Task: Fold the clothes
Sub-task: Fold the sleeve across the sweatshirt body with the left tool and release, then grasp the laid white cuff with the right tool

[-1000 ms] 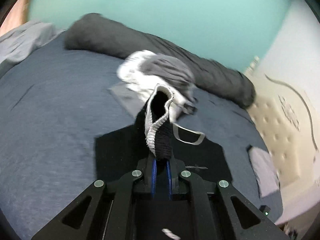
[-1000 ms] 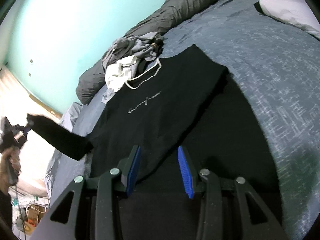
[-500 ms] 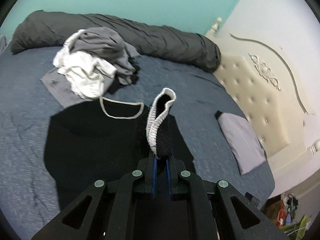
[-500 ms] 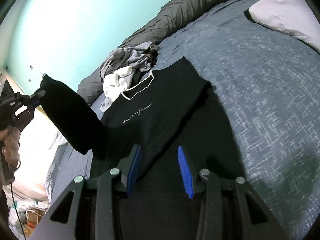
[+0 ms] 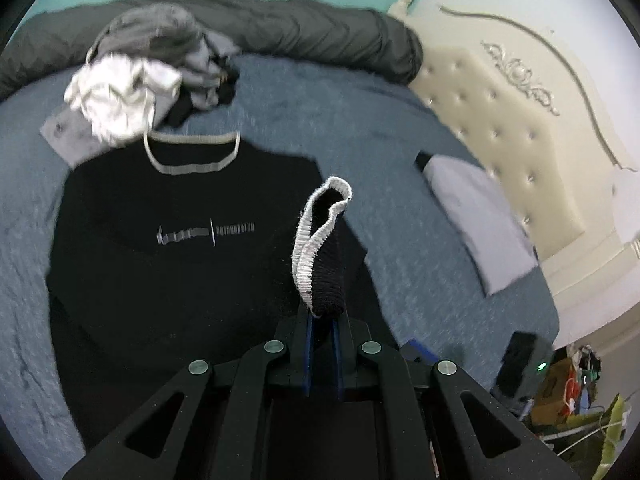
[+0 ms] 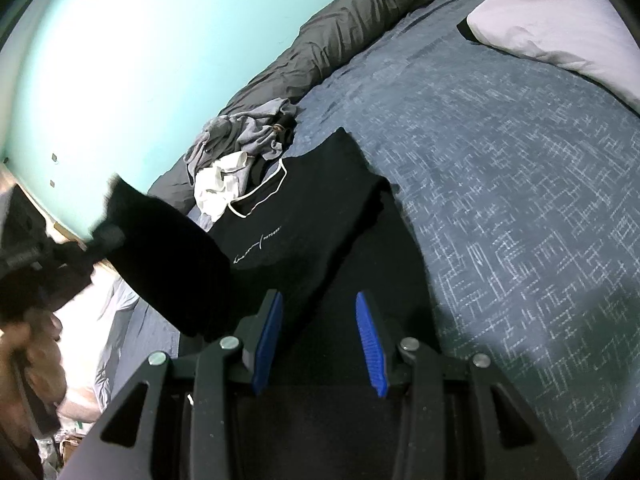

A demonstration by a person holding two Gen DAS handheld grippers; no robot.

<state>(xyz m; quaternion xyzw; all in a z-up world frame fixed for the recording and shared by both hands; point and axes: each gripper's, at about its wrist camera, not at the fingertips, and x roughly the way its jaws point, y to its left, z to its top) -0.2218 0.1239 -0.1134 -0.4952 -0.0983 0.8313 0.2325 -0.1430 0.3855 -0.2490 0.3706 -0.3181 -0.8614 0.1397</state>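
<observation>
One black shirt (image 5: pixel 168 280), one pillow (image 5: pixel 476 216), one clothes pile (image 5: pixel 136 92).

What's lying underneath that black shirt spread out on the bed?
The black shirt lies on the blue-grey bedspread, which shows all around it. Its collar touches the clothes pile. Whatever lies beneath its middle is covered.

A bed (image 5: pixel 400 128) is covered by a blue-grey patterned bedspread. A cream tufted headboard (image 5: pixel 500 120) is set against a white wall, a turquoise wall (image 6: pixel 140 40) is seen behind, and a pale pillow (image 6: pixel 560 20) is laid near the headboard.
</observation>
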